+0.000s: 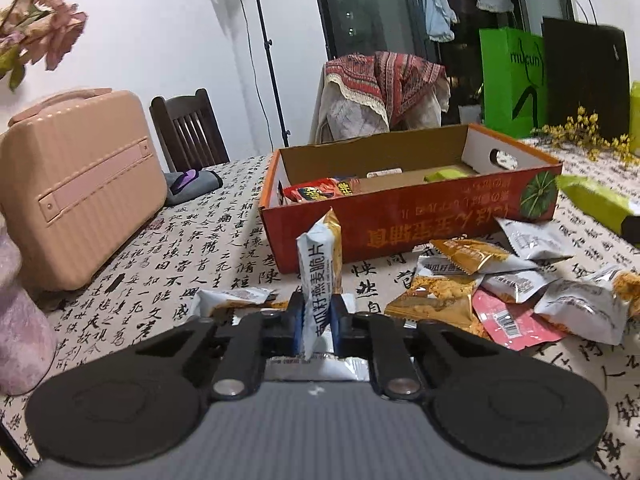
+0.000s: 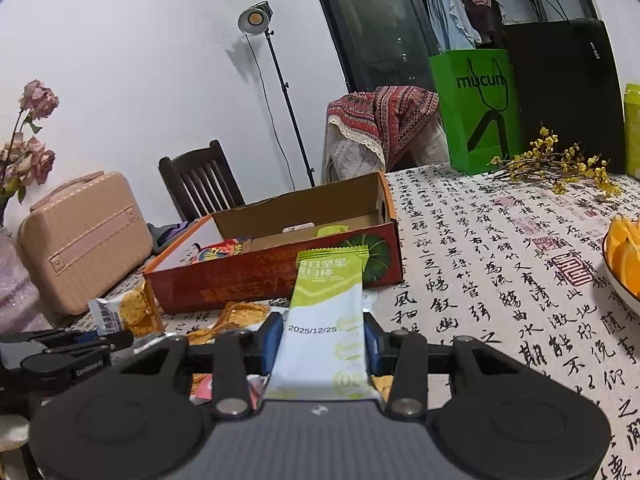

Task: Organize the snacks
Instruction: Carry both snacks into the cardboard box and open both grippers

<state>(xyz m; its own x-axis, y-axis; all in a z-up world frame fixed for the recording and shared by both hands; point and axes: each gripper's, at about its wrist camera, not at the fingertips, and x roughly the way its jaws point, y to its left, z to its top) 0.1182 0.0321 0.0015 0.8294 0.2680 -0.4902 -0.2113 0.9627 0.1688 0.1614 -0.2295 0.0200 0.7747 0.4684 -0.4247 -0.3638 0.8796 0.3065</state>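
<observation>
Two grippers each pinch a snack: left gripper (image 1: 318,316) a white packet (image 1: 320,264), right gripper (image 2: 324,340) a green bar (image 2: 326,312). Only the right view shows orange slices (image 2: 624,252), right edge.

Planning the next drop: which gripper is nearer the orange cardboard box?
Hard to call; perhaps the left gripper. It holds a white packet before the box; the right gripper, with a green bar, faces its pumpkin corner.

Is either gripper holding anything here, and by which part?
Both. The left gripper pinches a white-and-gold oat crisp packet at its lower half, packet upright. The right gripper clamps a green-and-white nut bar across its middle.
</observation>
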